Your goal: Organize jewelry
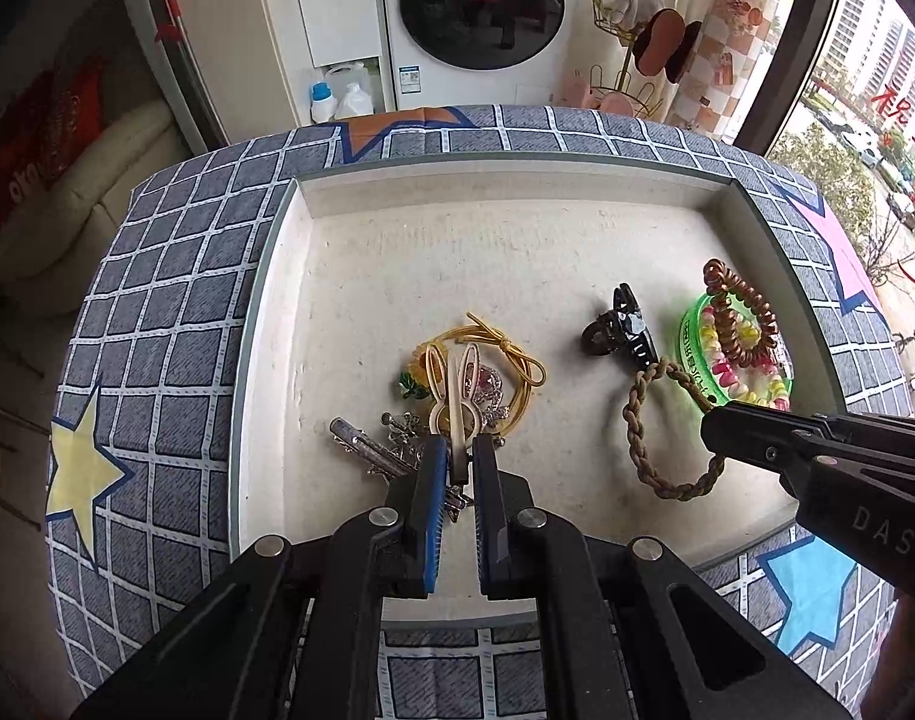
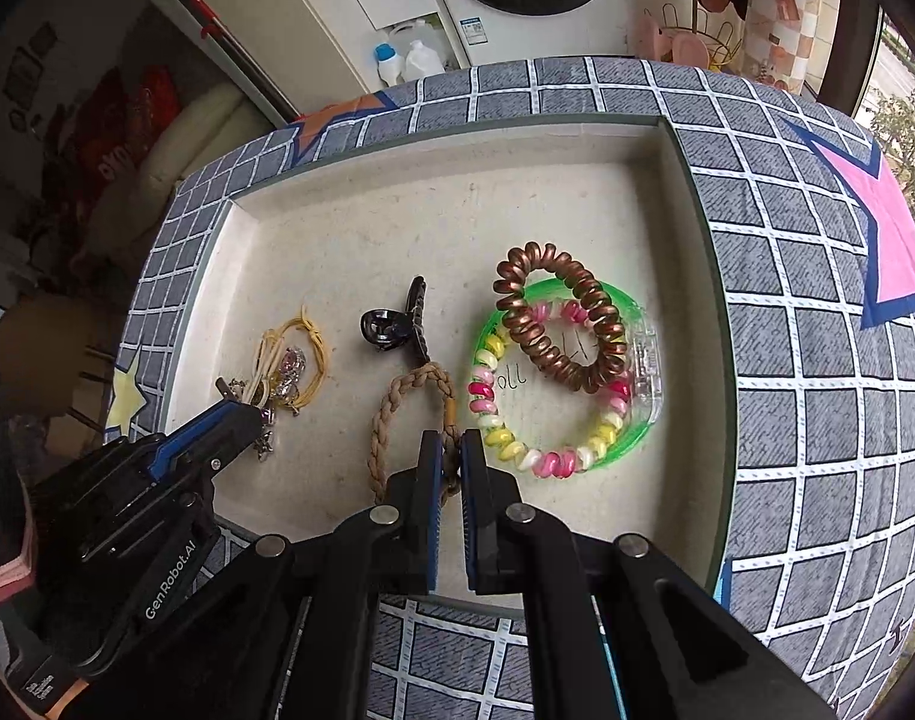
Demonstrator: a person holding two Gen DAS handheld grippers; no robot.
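In the left wrist view my left gripper (image 1: pixel 457 456) is shut on the stem of a cream rabbit-shaped hair clip (image 1: pixel 454 390). The clip hangs over a small heap holding a yellow elastic band (image 1: pixel 517 354), a pink jewelled piece and a silver clip (image 1: pixel 361 444). My right gripper (image 2: pixel 451 453) is shut on one side of a brown braided hair tie (image 2: pixel 385 420), whose loop lies on the tray floor. The right gripper (image 1: pixel 712 426) enters the left wrist view from the right. The left gripper (image 2: pixel 244 414) shows at the left of the right wrist view.
All of it lies in a shallow cream tray (image 1: pixel 457 192) on a checked cloth with stars. A black claw clip (image 2: pixel 397 324) lies mid-tray. To the right, a green bangle (image 2: pixel 631 420) holds a brown spiral tie (image 2: pixel 553 318) and a multicoloured spiral tie (image 2: pixel 547 462).
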